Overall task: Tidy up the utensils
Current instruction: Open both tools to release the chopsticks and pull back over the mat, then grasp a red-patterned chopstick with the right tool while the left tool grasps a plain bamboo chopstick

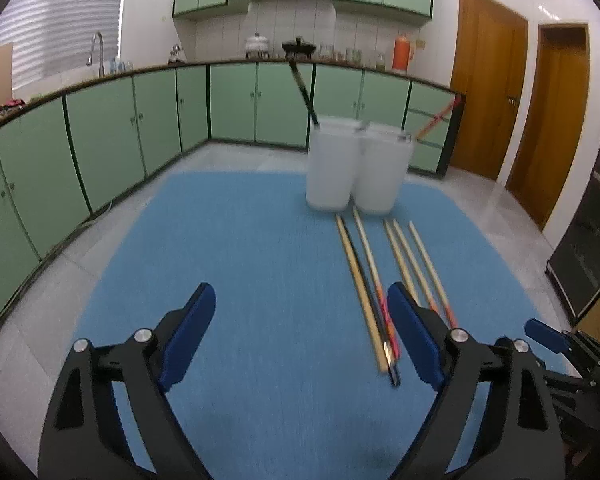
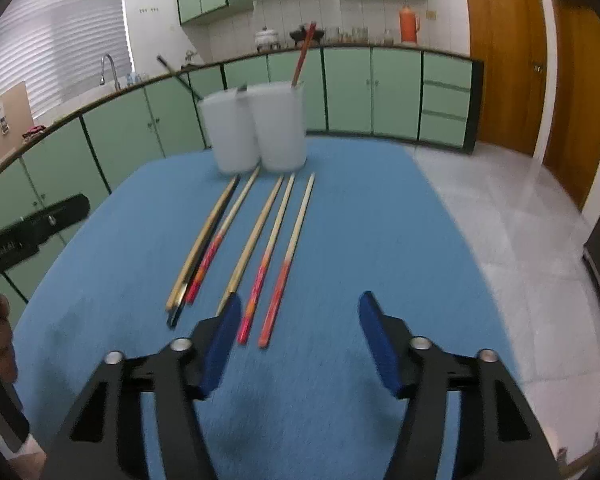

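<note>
We see the left hand-held gripper (image 1: 302,332) with blue padded jaws spread wide, nothing between them. The right hand-held gripper (image 2: 300,330) is also parted and empty, jaws over the blue mat (image 2: 360,220). Chopsticks (image 2: 268,248) lie loose on the mat in a rough row, just in front of the two cups (image 2: 256,130): slim tapered sticks, pale wood, some with red-orange ends, one dark. Cups are frosted white, plastic-looking, standing upright and touching. Left cup holds a dark chopstick (image 1: 304,92), right cup a red one (image 2: 303,56), both leaning. Mat looks woven, covering the bench.
</note>
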Demonstrator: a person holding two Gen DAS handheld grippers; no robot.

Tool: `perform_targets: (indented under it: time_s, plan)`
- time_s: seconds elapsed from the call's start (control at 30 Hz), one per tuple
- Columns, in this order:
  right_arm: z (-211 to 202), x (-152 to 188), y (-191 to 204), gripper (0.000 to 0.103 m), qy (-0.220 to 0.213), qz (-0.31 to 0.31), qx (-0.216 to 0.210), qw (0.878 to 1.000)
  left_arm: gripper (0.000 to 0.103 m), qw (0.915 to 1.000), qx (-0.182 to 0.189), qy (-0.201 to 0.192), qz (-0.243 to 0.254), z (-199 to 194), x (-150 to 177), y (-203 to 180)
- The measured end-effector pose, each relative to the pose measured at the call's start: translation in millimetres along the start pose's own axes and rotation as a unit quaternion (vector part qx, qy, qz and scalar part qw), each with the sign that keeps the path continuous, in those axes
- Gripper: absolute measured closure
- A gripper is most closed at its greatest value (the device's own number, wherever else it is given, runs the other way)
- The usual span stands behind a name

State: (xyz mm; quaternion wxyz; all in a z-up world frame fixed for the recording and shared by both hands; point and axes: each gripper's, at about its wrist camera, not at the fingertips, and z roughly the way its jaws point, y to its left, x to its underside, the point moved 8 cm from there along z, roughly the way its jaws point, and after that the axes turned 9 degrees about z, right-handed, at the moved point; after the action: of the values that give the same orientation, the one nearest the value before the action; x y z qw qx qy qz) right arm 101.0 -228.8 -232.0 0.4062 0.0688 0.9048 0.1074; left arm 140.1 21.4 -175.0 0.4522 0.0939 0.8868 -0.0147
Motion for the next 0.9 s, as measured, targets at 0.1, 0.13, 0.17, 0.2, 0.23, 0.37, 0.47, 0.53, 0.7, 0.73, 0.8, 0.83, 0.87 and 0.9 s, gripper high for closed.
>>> perform_targets:
  time_s: [0.1,0.13,0.17,0.2,0.23,0.37,0.47,0.53,0.7,0.73,0.8,0.83,0.87,0.9]
  plan:
    - [5.4,9.7,4.0,0.060,0.015,-0.003,-0.003,1.000,0.023,0.9998,0.004,0.019,0.004,5.1,17.3,-5.8]
    - [8.4,12.3,5.4,0.064,0.022,-0.002,-0.005,1.000,0.024,0.9996,0.006,0.026,0.005,7.2,23.0,-6.7]
    - [9.8,15.4,6.8,0.068,0.026,-0.001,-0.008,1.000,0.025,0.9995,0.008,0.031,0.006,9.8,27.3,-6.8]
    - [12.4,18.6,8.4,0.070,0.032,-0.001,-0.010,0.999,0.025,0.9994,0.010,0.034,0.006,11.1,30.3,-7.8]
    - [15.2,22.7,8.5,0.073,0.038,-0.004,-0.006,0.999,0.025,0.9993,0.011,0.036,0.006,12.7,32.3,-8.7]
    - [25.2,32.3,10.0,0.082,0.053,-0.010,0.001,0.999,0.025,0.9988,0.012,0.046,0.004,17.7,36.0,-9.2]
    - [27.4,32.4,12.3,0.084,0.048,-0.019,0.006,0.999,0.025,0.9985,0.015,0.052,0.002,21.6,40.1,-10.0]
    - [29.3,32.4,15.3,0.084,0.047,-0.025,0.008,0.999,0.025,0.9983,0.018,0.055,0.002,23.3,42.4,-12.7]
    - [32.6,33.4,18.7,0.088,0.046,-0.040,0.021,0.998,0.026,0.9971,0.037,0.067,0.001,27.3,48.4,-25.5]
    - [32.8,32.7,17.8,0.094,0.047,-0.040,0.023,0.998,0.026,0.9966,0.043,0.071,0.000,28.2,50.0,-28.8]
    - [32.9,32.3,17.1,0.096,0.047,-0.039,0.026,0.998,0.027,0.9961,0.049,0.073,0.005,29.1,52.0,-35.9]
    - [32.5,32.2,16.4,0.096,0.047,-0.038,0.025,0.998,0.027,0.9959,0.051,0.074,0.009,29.6,52.0,-39.6]
    - [31.9,31.9,14.8,0.096,0.047,-0.036,0.025,0.998,0.027,0.9955,0.054,0.076,0.014,29.4,52.8,-43.8]
    - [31.3,31.7,13.1,0.097,0.047,-0.034,0.025,0.998,0.027,0.9953,0.056,0.077,0.017,29.6,53.3,-46.2]
